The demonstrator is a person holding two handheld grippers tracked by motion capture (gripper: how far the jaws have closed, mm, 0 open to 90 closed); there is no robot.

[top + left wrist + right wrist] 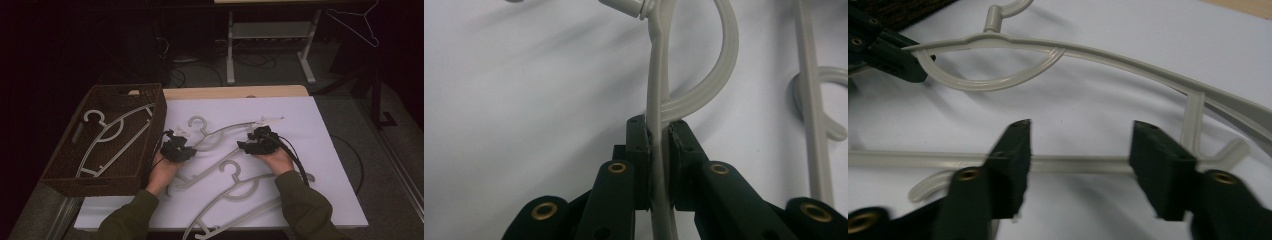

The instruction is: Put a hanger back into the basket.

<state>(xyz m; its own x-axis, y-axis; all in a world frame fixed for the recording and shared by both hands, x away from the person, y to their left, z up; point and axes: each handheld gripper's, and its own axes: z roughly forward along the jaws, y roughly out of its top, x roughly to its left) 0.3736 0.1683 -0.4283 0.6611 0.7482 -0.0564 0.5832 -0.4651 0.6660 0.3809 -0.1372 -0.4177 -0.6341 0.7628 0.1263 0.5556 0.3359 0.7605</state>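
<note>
Hanger point(657, 100) in left gripper point(659, 135) jaws, mid-sheet

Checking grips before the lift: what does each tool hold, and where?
Left tool pinches a hanger on its thin arm beside the neck. Right tool is open, holding nothing.

Table point(300, 91) was a light wood top, mostly covered by a white sheet point(325, 150). A dark wicker basket point(150, 130) sat at the left edge, half off the sheet, with one hanger inside. Two more pale plastic hangers lay flat on the sheet: the far hanger point(220, 132) across the middle with its hook pointing away, and the near hanger point(240, 192) running down to the front edge.
</note>
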